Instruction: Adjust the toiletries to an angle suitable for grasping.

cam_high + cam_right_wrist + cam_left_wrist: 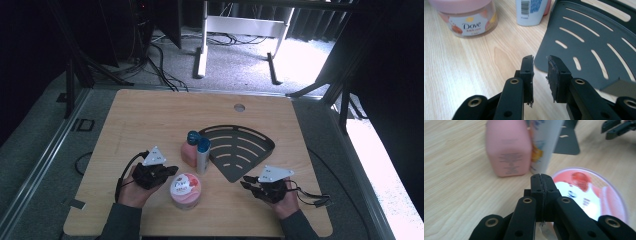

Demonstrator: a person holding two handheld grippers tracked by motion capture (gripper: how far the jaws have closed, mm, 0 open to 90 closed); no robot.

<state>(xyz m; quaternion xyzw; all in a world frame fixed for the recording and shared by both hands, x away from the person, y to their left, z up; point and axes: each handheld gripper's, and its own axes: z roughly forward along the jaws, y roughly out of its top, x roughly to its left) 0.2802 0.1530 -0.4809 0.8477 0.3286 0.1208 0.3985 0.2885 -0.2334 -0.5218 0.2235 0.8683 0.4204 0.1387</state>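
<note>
Left gripper [541,176] fingers closed, jar [591,192] just beside

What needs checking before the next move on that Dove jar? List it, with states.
1. Left gripper empty: ok, jaws shut on nothing.
2. Right gripper empty: ok, jaws slightly apart, nothing between.
3. Dove jar upright with lid on: ok.
4. Space around jar: ok, pink bottle and white bottle stand apart behind it.
5. Left gripper ready to grasp jar: not ok, jaws must open.
6. Dark slotted tray free: ok.
</note>
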